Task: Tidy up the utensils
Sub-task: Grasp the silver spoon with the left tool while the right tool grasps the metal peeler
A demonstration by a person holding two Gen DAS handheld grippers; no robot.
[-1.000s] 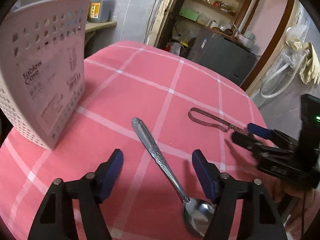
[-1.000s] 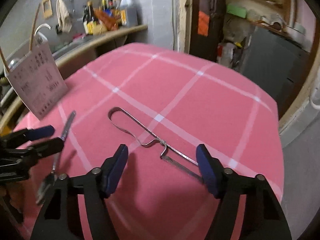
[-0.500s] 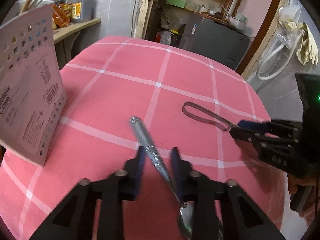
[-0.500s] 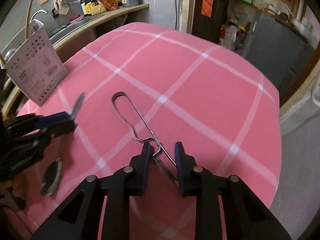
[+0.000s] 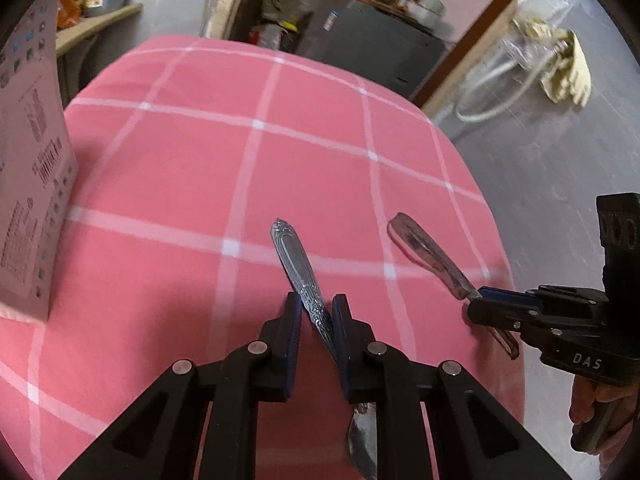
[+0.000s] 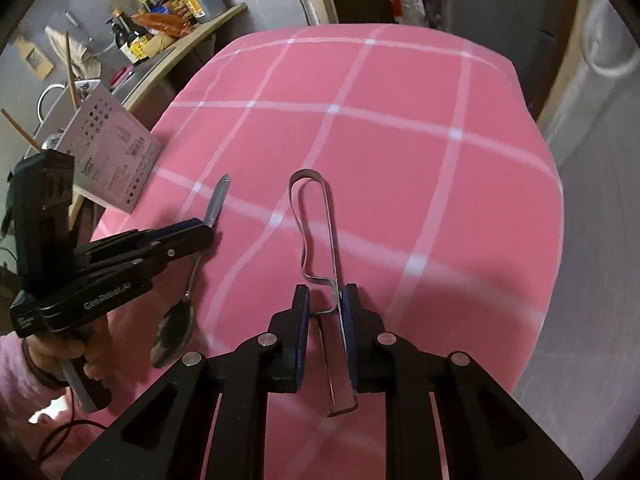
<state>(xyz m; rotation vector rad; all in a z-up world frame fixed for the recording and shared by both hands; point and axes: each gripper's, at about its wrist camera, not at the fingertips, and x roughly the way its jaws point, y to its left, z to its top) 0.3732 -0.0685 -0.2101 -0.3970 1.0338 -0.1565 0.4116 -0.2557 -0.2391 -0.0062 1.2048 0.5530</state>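
Two handheld grippers work above a pink checked tablecloth (image 5: 168, 184). The left gripper (image 5: 316, 320) has its fingers clamped on a spoon (image 5: 298, 264) at mid-handle, bowl toward the camera. The right gripper (image 6: 324, 312) is clamped on a bent metal peeler (image 6: 316, 232). A white perforated caddy (image 6: 114, 160) stands at the table's left edge.

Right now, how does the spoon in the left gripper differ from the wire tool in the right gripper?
The spoon is solid, with an embossed handle and a bowl; the wire tool is a thin bent strip forming an open loop. The left gripper clamps the spoon mid-handle; the right gripper clamps the wire tool beside its kink. Both are metal, with far ends pointing away from the cameras.
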